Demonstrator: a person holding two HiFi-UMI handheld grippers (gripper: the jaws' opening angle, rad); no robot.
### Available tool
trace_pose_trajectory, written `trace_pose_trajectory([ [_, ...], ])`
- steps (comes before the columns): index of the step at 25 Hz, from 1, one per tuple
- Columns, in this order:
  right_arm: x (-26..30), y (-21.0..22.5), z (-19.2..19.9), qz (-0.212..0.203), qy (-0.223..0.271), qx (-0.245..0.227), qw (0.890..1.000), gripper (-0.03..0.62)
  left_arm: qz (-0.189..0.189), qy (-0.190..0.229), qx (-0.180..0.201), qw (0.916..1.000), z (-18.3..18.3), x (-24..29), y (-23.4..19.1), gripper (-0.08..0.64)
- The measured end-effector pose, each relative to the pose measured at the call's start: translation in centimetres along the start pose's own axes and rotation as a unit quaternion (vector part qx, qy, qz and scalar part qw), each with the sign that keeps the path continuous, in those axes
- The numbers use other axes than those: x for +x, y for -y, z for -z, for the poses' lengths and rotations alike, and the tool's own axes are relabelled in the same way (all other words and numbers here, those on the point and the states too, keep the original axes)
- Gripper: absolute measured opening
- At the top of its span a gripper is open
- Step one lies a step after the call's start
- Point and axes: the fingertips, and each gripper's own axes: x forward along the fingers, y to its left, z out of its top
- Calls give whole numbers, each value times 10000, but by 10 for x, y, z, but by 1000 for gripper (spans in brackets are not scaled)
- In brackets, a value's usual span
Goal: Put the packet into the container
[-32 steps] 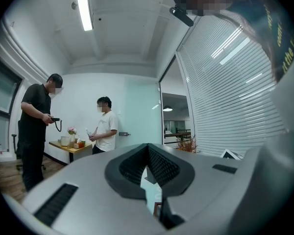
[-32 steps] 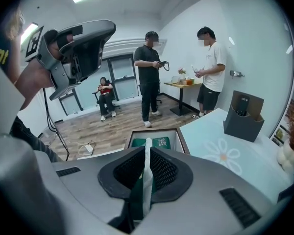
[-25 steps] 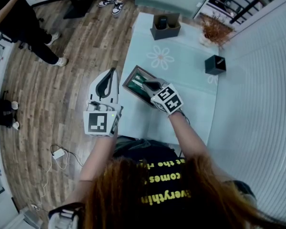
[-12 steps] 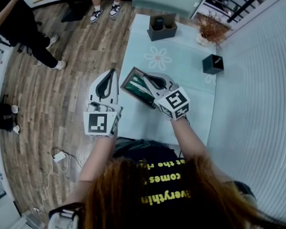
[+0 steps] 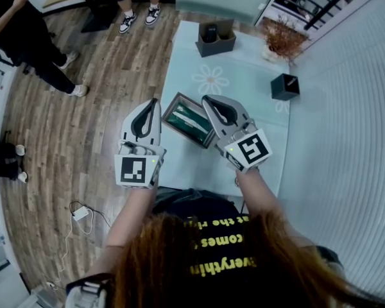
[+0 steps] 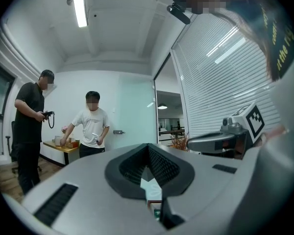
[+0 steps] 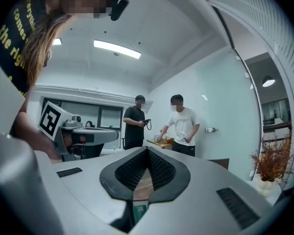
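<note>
The container (image 5: 171,108), a shallow wood-rimmed box, lies on the pale table (image 5: 244,95) between my two grippers. Green packets (image 5: 188,119) lie inside it. My right gripper (image 5: 205,99) is held up over the box's right end, shut, with nothing between its jaws. My left gripper (image 5: 154,101) hovers just left of the box beyond the table's edge, also shut and empty. In the right gripper view, the right gripper (image 7: 147,149) points level across the room. In the left gripper view, the left gripper (image 6: 148,147) does too.
A dark holder (image 5: 215,36) stands at the table's far end, with a black cube (image 5: 283,86) and a dried plant (image 5: 283,40) to the right. People (image 5: 25,37) stand on the wooden floor at the left. A cable (image 5: 80,210) lies on the floor.
My right gripper has lifted out of the container and swung from pointing down into it to pointing level, empty. The left gripper has stayed in place.
</note>
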Motion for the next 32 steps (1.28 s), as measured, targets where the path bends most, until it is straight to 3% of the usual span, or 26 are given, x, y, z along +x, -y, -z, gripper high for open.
trace_pose_trajectory([
  [11,-33,11,-27,427,640,347,9964,23,111,68,1,9999,-2,1,6,2],
  [32,-34,1,-33,253,685,581,9956,23,186,153,-1,9997,-10,11,15,2],
])
